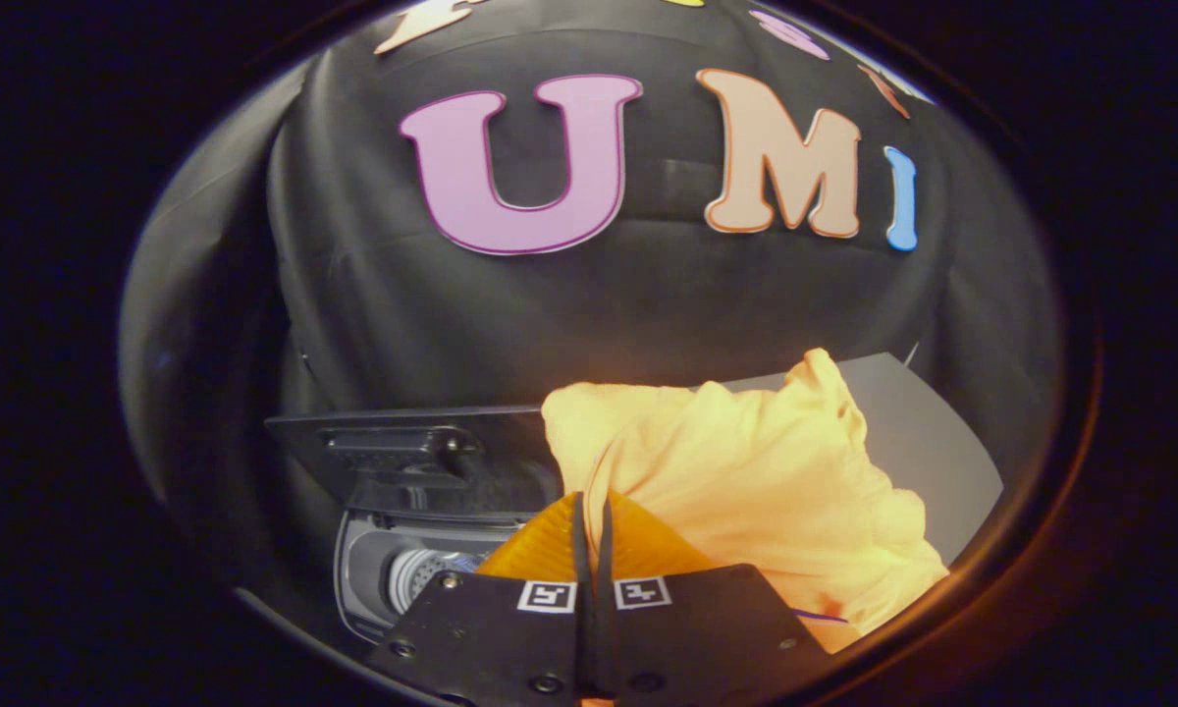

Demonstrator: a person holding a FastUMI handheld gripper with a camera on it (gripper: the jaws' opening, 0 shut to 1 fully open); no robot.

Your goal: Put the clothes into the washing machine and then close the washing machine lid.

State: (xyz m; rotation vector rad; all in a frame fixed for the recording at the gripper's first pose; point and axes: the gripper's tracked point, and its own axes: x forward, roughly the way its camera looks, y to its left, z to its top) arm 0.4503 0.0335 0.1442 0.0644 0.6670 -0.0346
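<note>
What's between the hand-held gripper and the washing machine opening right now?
Nothing solid shows there in the gripper view. The hand-held gripper is pinched shut on the yellow garment, which bulges off to one side; the washing machine, lid up, lies just beyond, unobstructed.

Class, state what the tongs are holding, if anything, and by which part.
The tongs are shut on the yellow cloth garment, pinching a fold near its lower edge.

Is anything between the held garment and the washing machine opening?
Nothing visible. The claw is shut on the yellow garment; the washing machine sits below with its lid raised and the drum exposed.
</note>
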